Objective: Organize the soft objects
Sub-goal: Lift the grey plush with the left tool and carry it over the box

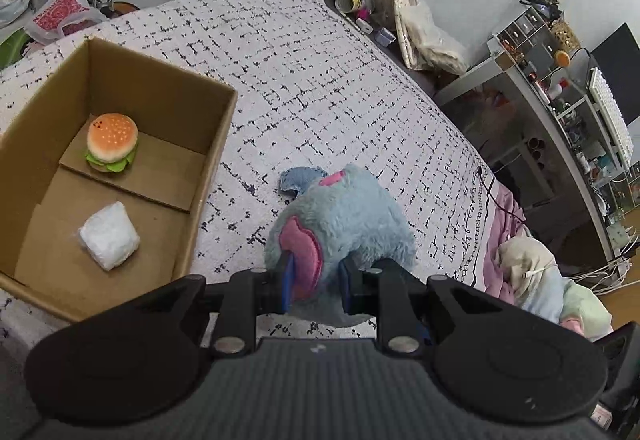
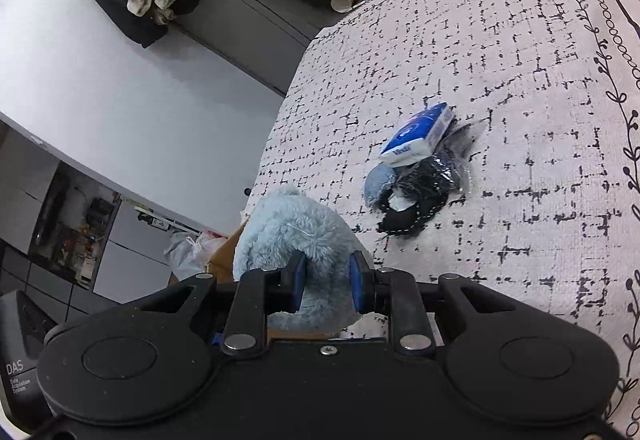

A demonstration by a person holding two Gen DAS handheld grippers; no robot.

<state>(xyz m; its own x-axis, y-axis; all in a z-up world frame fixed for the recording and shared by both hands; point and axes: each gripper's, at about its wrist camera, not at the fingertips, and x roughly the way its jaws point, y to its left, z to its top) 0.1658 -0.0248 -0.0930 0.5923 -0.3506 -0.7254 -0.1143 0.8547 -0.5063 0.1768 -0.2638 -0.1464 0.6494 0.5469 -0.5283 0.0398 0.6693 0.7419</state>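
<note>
Both grippers hold the same light-blue plush toy (image 1: 344, 224) above a bed covered by a white bedspread (image 1: 320, 80) with a black dashed grid pattern. In the left wrist view, the left gripper (image 1: 316, 280) has its blue-padded fingers (image 1: 286, 278) pinching the toy's fluffy body, with a pink felt patch lying against the left finger and a smaller pink patch higher on the fur. In the right wrist view, the right gripper (image 2: 328, 280) likewise has its fingers (image 2: 356, 278) closed on a blue furry part of the plush toy (image 2: 292, 240). To the left of the toy in the left wrist view, an open cardboard box (image 1: 212, 160) sits on the bed; inside it a small hamburger plush (image 1: 113, 142) lies toward the far end on a folded bottom flap, and a white wrapped bundle (image 1: 110, 234) lies nearer. A grey-blue fabric piece (image 1: 298, 180) lies on the bedspread just beyond the toy. The right wrist view shows a blue-and-white tissue pack (image 2: 418, 134) resting on a black item in clear wrapping (image 2: 424, 184), with a black beaded pouch (image 2: 404, 216) touching it on the near side, all on the bed to the right of and beyond the toy.
</note>
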